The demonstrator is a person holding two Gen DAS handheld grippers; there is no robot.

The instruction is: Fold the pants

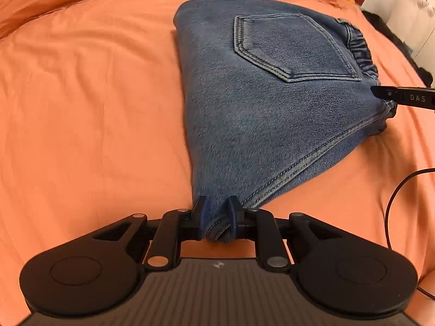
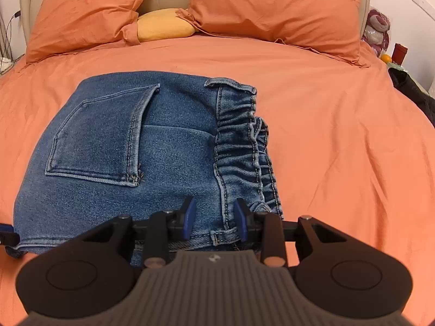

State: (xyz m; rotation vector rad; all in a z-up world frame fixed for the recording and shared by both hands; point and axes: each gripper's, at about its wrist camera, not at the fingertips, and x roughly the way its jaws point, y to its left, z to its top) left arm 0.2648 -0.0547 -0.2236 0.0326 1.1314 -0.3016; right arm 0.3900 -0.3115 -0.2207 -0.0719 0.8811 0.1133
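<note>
— Nearest the left lens, the left gripper (image 1: 216, 212) has its jaws pinching a bunched corner of the pants (image 1: 261, 92). Why grip there?

— That corner looks like the near end of the folded bundle. Holding it, I'd judge, keeps the layers from sliding apart while the fold gets squared up.

— And the right gripper (image 2: 214, 218)?

— Its jaws straddle the denim near the waistband (image 2: 239, 135), close to a belt loop. Fabric lies between the blue pads (image 2: 190, 217), but they stand somewhat apart, so I cannot tell whether they truly clamp it or just rest over it.

— Where are the pants overall?

— Lying on the orange bed (image 2: 326, 135), already folded into a compact shape, back pocket (image 2: 100, 138) facing up, elastic waist toward the right-hand side. Pillows (image 2: 272, 11) sit well apart at the headboard.

— So how far along?

— Late, by my guess. One hand on each near corner suggests a final fold or a tidy-up pull. The thick stack may spring open if released unevenly.
</note>
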